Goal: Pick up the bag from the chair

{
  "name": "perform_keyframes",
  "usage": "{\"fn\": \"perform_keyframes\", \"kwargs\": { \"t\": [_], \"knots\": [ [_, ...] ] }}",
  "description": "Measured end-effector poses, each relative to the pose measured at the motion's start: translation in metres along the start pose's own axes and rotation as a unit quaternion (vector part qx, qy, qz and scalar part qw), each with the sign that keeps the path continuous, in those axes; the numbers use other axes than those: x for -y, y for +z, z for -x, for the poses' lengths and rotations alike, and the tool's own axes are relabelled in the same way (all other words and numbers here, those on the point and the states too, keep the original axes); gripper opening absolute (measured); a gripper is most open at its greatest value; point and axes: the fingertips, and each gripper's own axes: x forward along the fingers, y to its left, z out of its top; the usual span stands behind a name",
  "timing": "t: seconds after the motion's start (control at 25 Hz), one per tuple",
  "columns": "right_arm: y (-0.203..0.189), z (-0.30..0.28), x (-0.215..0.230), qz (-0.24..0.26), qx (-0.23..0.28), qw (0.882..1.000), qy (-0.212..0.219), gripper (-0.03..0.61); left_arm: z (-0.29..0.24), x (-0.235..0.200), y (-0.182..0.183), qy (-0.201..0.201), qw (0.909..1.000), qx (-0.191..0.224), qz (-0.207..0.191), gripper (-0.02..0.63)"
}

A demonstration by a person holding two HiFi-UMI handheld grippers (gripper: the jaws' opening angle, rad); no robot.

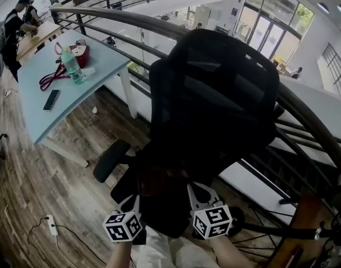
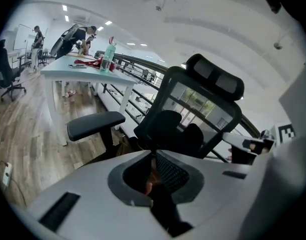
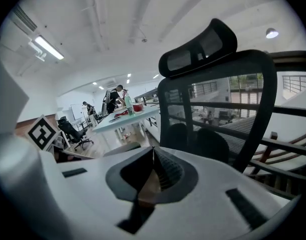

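Bag: dark, on the chair seat against the backrest, straight ahead of both sets of jaws and clear of them. Left gripper: jaws pressed together, holding nothing. Right gripper: likewise.

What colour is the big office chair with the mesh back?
Black. The black mesh-backed office chair shows best in the head view.

Left tongs and right tongs are white.
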Motion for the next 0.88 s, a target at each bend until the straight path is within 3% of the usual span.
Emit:
{"fn": "perform_keyframes", "kwargs": {
  "t": [0.52, 0.56, 0.64, 0.72, 0.88],
  "knots": [
    [-0.080, -0.077, 0.059, -0.023, -0.061, 0.997, -0.046, 0.002, -0.100, -0.059, -0.040, 0.009, 0.9971, -0.075, -0.001, 0.012],
    [-0.085, -0.083, 0.063, -0.023, -0.067, 0.996, -0.048, 0.002, -0.107, -0.063, -0.042, 0.009, 0.9968, -0.080, -0.001, 0.026],
    [-0.097, -0.094, 0.072, -0.021, -0.077, 0.995, -0.054, 0.003, -0.122, -0.067, -0.044, 0.005, 0.9962, -0.087, -0.002, 0.120],
    [-0.109, -0.105, 0.081, -0.021, -0.090, 0.994, -0.058, 0.004, -0.135, -0.070, -0.047, 0.001, 0.9956, -0.094, -0.006, 0.154],
    [-0.129, -0.126, 0.095, -0.027, -0.109, 0.992, -0.060, 0.096, -0.159, -0.076, -0.052, -0.006, 0.9948, -0.102, -0.008, 0.201]
  ]
}}
